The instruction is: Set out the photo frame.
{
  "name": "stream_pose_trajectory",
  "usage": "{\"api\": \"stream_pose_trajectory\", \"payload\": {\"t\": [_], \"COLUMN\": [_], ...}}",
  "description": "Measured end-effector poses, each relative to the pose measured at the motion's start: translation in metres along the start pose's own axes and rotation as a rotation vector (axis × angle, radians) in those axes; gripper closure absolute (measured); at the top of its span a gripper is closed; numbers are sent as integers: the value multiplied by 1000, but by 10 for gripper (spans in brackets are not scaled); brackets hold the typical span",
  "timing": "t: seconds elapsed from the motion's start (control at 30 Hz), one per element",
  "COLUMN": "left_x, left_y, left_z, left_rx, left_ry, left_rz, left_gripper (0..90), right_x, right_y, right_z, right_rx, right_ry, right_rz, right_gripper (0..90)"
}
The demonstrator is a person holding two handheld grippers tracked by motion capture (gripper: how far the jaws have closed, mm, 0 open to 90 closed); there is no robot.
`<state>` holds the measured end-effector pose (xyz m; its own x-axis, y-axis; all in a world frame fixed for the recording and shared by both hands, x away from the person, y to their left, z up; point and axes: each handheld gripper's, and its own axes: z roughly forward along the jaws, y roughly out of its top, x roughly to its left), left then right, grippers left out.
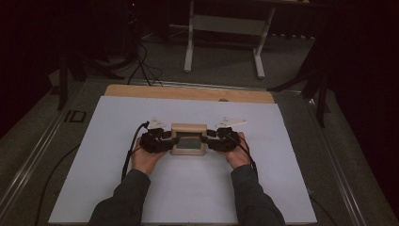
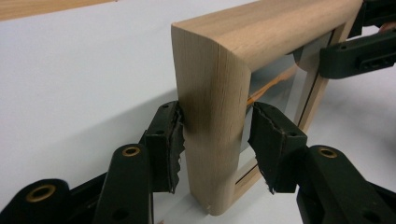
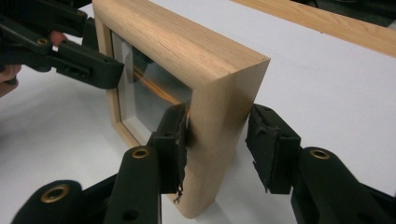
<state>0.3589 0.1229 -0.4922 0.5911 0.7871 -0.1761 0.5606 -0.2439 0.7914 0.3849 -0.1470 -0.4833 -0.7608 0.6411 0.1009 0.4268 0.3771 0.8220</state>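
Both forearms wear dark grey long sleeves [image 1: 123, 200] that end at the wrists. The left gripper [image 1: 170, 140] and right gripper [image 1: 208, 140] are black, each topped by a pale three-cornered plate [image 1: 156, 122] at its 12 o'clock side. A black cable [image 1: 131, 146] trails from each body toward 6 o'clock. Up close, the black fingers [image 2: 166, 144] carry ragged-edged rubber pads, and brass-ringed holes [image 2: 131, 151] mark the linkage arms.

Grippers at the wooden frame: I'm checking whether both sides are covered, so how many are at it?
2. The left gripper straddles the left side of the wooden picture frame; the right gripper straddles its right side. The frame stands on the white table sheet.
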Motion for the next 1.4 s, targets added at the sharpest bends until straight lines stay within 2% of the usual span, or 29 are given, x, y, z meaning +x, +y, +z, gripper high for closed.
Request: {"api": "stream_pose_trajectory", "payload": {"t": [0.3, 0.47, 0.97, 1.2, 1.4], "left_x": [1, 3, 6, 4, 5], "left_y": [0, 0, 1, 0, 0], "left_z": [2, 1, -8, -8, -8], "left_rx": [4, -1, -15, -10, -6], "left_ry": [-11, -10, -5, -16, -20], "left_rz": [-14, -20, -22, -4, -8], "left_gripper": [532, 500, 476, 564, 608], "right_x": [-2, -3, -2, -1, 3], "right_y": [1, 0, -1, -11, -17], "right_z": [1, -1, -9, -1, 1], "right_rx": [-2, 5, 4, 30, 40], "right_ry": [-6, -16, -7, 17, 39], "right_rz": [15, 21, 29, 46, 41], "right_gripper": [576, 492, 430, 421, 448]}}
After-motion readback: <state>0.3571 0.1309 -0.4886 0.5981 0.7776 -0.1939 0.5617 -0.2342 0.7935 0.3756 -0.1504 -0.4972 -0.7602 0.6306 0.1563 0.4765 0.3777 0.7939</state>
